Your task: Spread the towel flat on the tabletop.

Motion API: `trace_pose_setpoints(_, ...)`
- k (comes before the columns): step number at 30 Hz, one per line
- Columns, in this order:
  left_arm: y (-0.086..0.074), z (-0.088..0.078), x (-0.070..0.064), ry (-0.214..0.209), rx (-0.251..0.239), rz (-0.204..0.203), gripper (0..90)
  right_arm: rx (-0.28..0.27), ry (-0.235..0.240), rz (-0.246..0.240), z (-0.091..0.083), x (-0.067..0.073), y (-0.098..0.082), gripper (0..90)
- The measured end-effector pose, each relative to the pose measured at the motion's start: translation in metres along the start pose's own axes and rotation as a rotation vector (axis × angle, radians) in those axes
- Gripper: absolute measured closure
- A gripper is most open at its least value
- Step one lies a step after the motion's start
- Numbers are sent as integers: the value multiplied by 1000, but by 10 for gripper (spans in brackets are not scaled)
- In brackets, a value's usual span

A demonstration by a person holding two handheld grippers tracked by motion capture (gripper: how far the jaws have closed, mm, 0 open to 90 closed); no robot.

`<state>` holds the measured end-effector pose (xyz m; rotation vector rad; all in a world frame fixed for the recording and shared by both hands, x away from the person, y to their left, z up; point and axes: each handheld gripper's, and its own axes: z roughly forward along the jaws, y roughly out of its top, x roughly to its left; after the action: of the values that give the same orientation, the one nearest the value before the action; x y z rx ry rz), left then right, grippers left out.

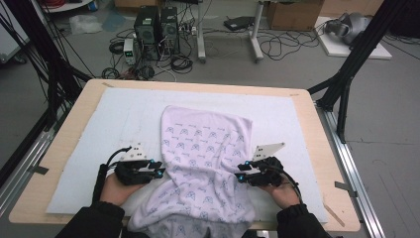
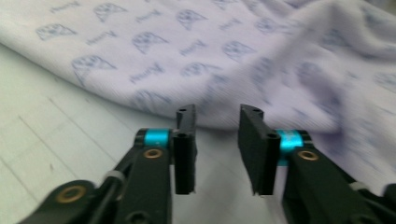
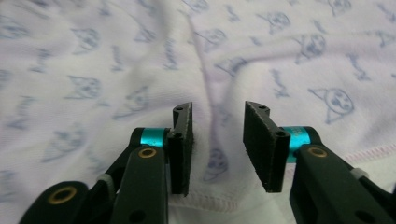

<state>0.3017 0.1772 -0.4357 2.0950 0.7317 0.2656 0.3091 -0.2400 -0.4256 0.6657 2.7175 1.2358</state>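
Cloth (image 1: pixel 205 163) runs lengthwise away from the person — both tongs (image 1: pixel 157 169) (image 1: pixel 240 173) parted, gripping nothing.

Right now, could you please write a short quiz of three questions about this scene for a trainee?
1. True or false: the left gripper has its jaws clamped shut on the cloth.
2. What print does the cloth carry? A) stripes B) small cat faces with words C) flowers
3. On which side of the cloth is the right gripper, seen from above?

Key: 1. False, the jaws stand apart. 2. B. 3. At its right edge.
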Motion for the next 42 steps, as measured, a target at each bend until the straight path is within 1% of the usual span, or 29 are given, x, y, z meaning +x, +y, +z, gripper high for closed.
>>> trace_pose_setpoints(1,3,6,2,14,27,10,623,9,6,8,3,-3,-1,623)
trace_pose_setpoints(3,7,15,6,-14,45,-15,607,24,-6,11,9,-6,-1,599)
trace_pose_setpoints(4,10,18,6,-21,55,-25,580,24,-7,17,11,-8,-1,591)
trace_pose_setpoints(5,12,21,5,-23,62,-23,564,26,-10,19,13,-9,-2,583)
trace_pose_setpoints(7,14,28,3,-14,66,-22,573,29,-6,22,17,-11,-1,586)
trace_pose_setpoints(8,15,32,1,1,80,-10,617,32,-3,26,19,-12,-2,611)
trace_pose_setpoints(9,16,33,0,19,74,2,690,29,15,31,20,-13,-2,685)
trace_pose_setpoints(10,17,33,0,15,67,0,810,34,33,30,19,-13,-2,797)
trace_pose_setpoints(11,18,33,1,14,63,-11,844,43,34,13,19,-12,-1,824)
trace_pose_setpoints(13,18,28,2,23,45,-11,854,45,31,-3,17,-10,-1,851)
trace_pose_setpoints(16,22,12,2,34,-20,-16,859,43,23,0,10,-11,-2,853)
trace_pose_setpoints(17,25,6,2,34,-37,-17,859,22,5,1,1,-11,-3,853)
trace_pose_setpoints(18,29,2,2,31,-48,-14,859,22,5,1,1,-11,-3,853)
trace_pose_setpoints(20,39,-5,1,38,-80,-4,859,9,0,-2,-6,-10,-3,853)
trace_pose_setpoints(22,49,-5,-1,45,-100,12,858,5,-13,-12,-12,-9,-3,853)
trace_pose_setpoints(23,53,-2,-2,45,-101,11,855,5,-19,-8,-14,-9,-5,853)
trace_pose_setpoints(25,57,9,-3,34,-85,16,834,23,-43,-9,-16,-11,-8,853)
trace_pose_setpoints(27,55,16,-3,18,-49,16,785,38,-48,17,-19,-14,-15,853)
trace_pose_setpoints(28,54,17,-3,19,-35,23,758,41,-47,26,-20,-15,-19,852)
trace_pose_setpoints(29,51,15,-4,17,-37,22,742,41,-46,28,-20,-16,-21,852)
trace_pose_setpoints(30,47,12,-5,4,-43,22,742,36,-42,29,-21,-16,-23,851)
trace_pose_setpoints(31,42,8,-6,-2,-43,18,744,34,-42,34,-22,-15,-23,850)
trace_pose_setpoints(32,36,5,-6,-20,-35,15,766,32,-43,24,-21,-15,-23,849)
trace_pose_setpoints(34,23,2,-5,-68,-23,15,850,31,-44,23,-20,-15,-22,846)
trace_pose_setpoints(35,17,3,-4,-84,-3,10,862,34,-46,21,-20,-15,-22,844)
trace_pose_setpoints(37,9,8,-3,-124,16,4,855,30,-49,24,-20,-15,-22,842)
trace_pose_setpoints(39,8,14,-5,-112,49,19,791,29,-51,26,-20,-15,-22,838)
trace_pose_setpoints(41,10,21,-7,-75,77,35,691,28,-55,28,-19,-15,-21,833)
trace_pose_setpoints(42,10,24,-8,-75,88,37,669,30,-51,29,-19,-16,-21,829)
